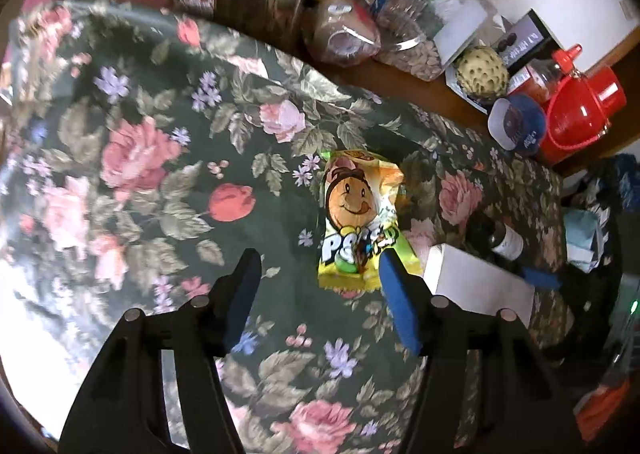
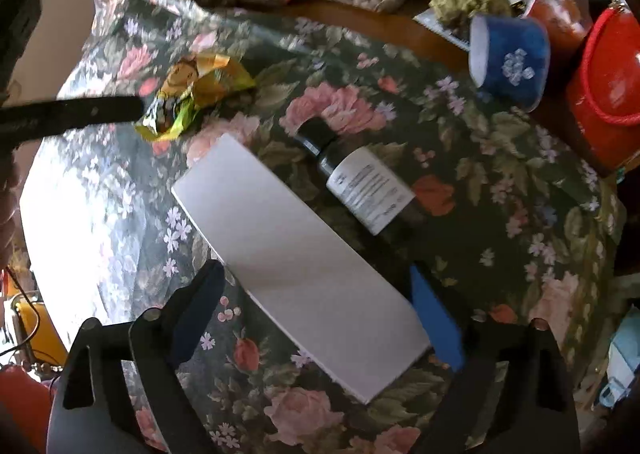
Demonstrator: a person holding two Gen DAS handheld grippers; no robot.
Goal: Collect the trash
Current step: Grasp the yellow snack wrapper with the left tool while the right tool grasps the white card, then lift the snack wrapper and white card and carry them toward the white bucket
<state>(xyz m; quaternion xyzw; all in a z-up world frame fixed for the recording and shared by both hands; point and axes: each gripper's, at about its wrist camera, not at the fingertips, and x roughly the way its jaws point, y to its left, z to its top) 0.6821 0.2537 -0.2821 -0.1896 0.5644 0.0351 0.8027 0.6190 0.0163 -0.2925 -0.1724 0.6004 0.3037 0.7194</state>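
We are over a table covered by a dark floral tablecloth (image 1: 140, 141), its far edge crowded with jars, a blue cup (image 2: 508, 53) and a red container (image 2: 608, 93) on bare wood. Three pieces of likely trash lie on the cloth: a crumpled yellow snack wrapper (image 1: 360, 221), a flat white box (image 2: 296, 258) and a dark bottle (image 2: 360, 181) on its side. Our left gripper (image 1: 320, 294) points steeply down with its jaws apart and nothing pressed between them; the wrapper lies just ahead of its right-hand finger, slightly off the centre line, its long axis running away from us. Our right gripper (image 2: 320, 314) is also released, jaws wide, and the near end of the box sits between its two fingers, not yet pinched. The box's long axis runs diagonally, from the near right up toward the wrapper, with the bottle parallel just beyond it. We judge the left hand nearer the wrapper and the right already straddling the box, so each has its own target.
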